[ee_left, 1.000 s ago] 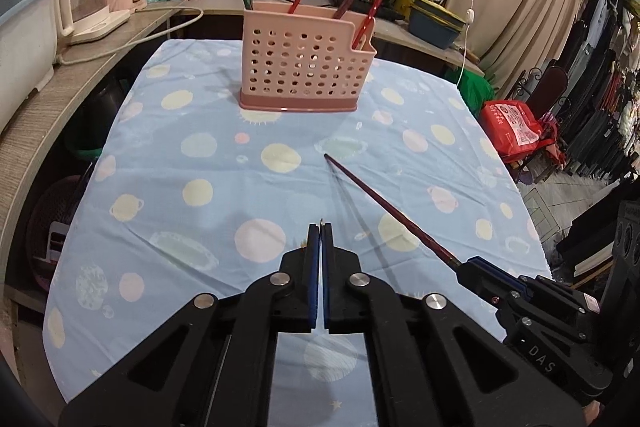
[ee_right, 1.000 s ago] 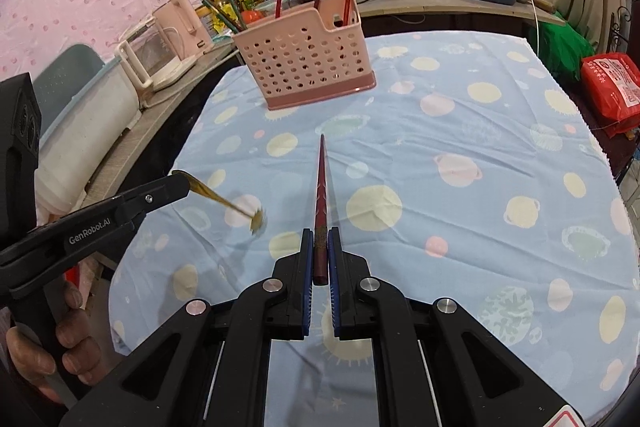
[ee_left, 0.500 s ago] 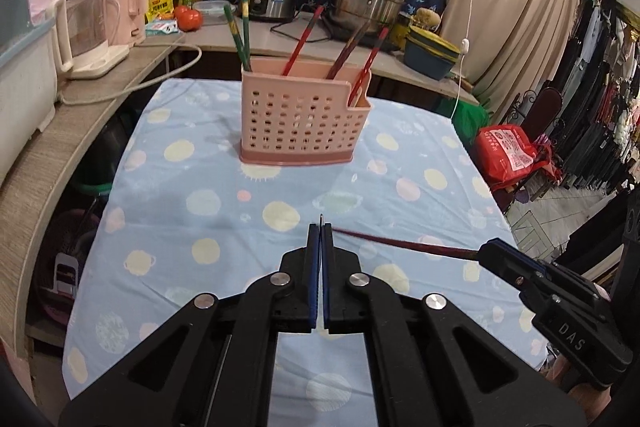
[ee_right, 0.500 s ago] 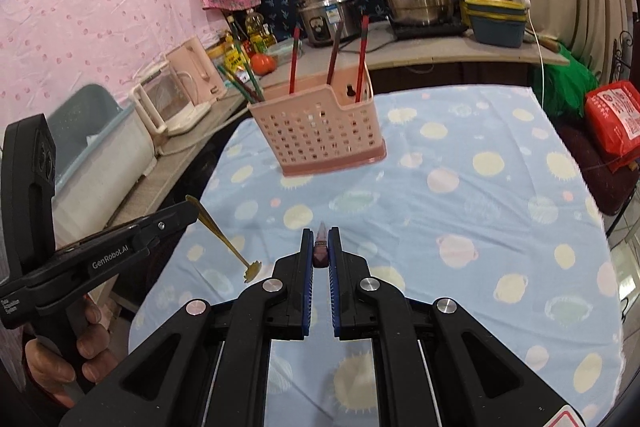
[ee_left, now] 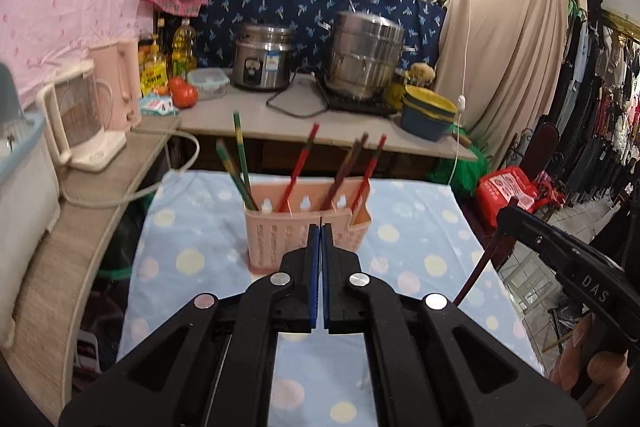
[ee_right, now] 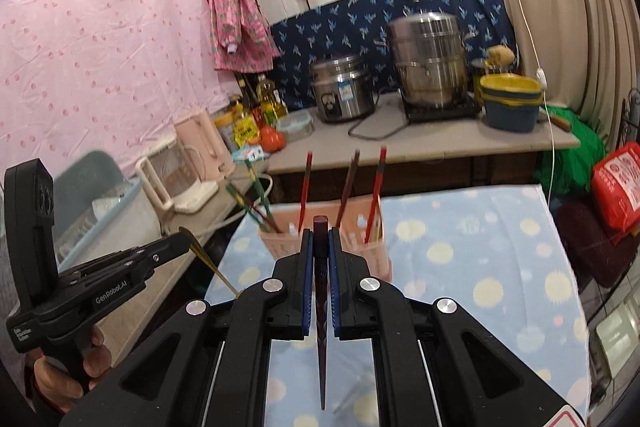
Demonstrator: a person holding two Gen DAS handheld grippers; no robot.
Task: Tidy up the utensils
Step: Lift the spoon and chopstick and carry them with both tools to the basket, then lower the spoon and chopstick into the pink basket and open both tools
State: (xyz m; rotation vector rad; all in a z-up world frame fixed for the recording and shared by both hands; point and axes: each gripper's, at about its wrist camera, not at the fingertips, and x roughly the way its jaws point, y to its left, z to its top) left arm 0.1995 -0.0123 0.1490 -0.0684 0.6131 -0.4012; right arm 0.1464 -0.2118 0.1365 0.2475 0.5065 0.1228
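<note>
A pink perforated utensil holder [ee_left: 276,239] stands on the spotted blue tablecloth [ee_left: 192,259], with several red, brown and green chopsticks upright in it; it also shows in the right wrist view [ee_right: 280,245]. My right gripper [ee_right: 321,239] is shut on a dark red chopstick [ee_right: 321,307], which hangs point down toward the camera. That chopstick also shows in the left wrist view [ee_left: 478,267]. My left gripper [ee_left: 320,231] is shut on a thin gold utensil [ee_right: 212,263], visible only in the right wrist view, slanting down from its tip. Both grippers are raised above the table, short of the holder.
A counter [ee_left: 280,119] behind the table carries a rice cooker [ee_left: 262,57], a steel steamer pot [ee_left: 366,53], stacked bowls [ee_left: 428,111], oil bottles and a tomato. A pink kettle [ee_left: 118,87] stands on the left ledge. A red bag [ee_left: 508,187] lies right of the table.
Both grippers have lifted and tilted up, so the views now face the back wall. The red chopstick has swung from lying forward to hanging point down.
</note>
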